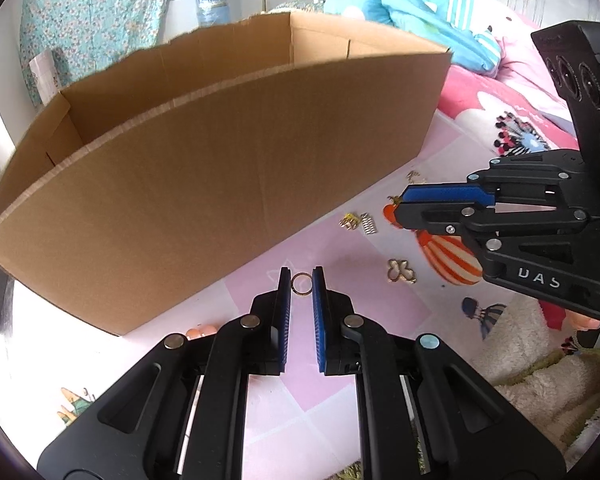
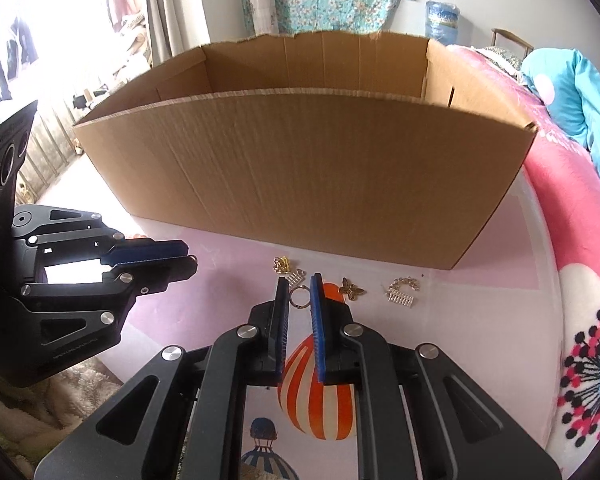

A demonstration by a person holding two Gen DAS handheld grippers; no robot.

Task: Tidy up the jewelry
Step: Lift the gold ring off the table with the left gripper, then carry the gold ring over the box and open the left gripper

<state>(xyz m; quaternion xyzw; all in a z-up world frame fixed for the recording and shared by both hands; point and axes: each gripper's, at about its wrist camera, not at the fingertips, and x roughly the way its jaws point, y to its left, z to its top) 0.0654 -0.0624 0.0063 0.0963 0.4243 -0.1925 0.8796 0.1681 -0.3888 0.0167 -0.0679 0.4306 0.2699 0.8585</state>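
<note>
Pick-up step, both sides. My left gripper [image 1: 301, 284] sits jaws parted around a thin gold ring [image 1: 301, 283] on the pink patterned sheet [image 1: 260, 400], not pinching it as far as I can tell. My right gripper [image 2: 299, 294] brackets a silver ring [image 2: 299, 297] likewise, jaws apart. Next, I judge: close gently on each ring, lift, carry over the open brown cardboard box [image 2: 300, 180] wall. Count from the right view: two rings, one gold butterfly charm [image 2: 351, 289], one gold clasp piece [image 2: 282, 266], one gold comb with chain [image 2: 402, 295], one small silver comb [image 2: 295, 277]. One box.
</note>
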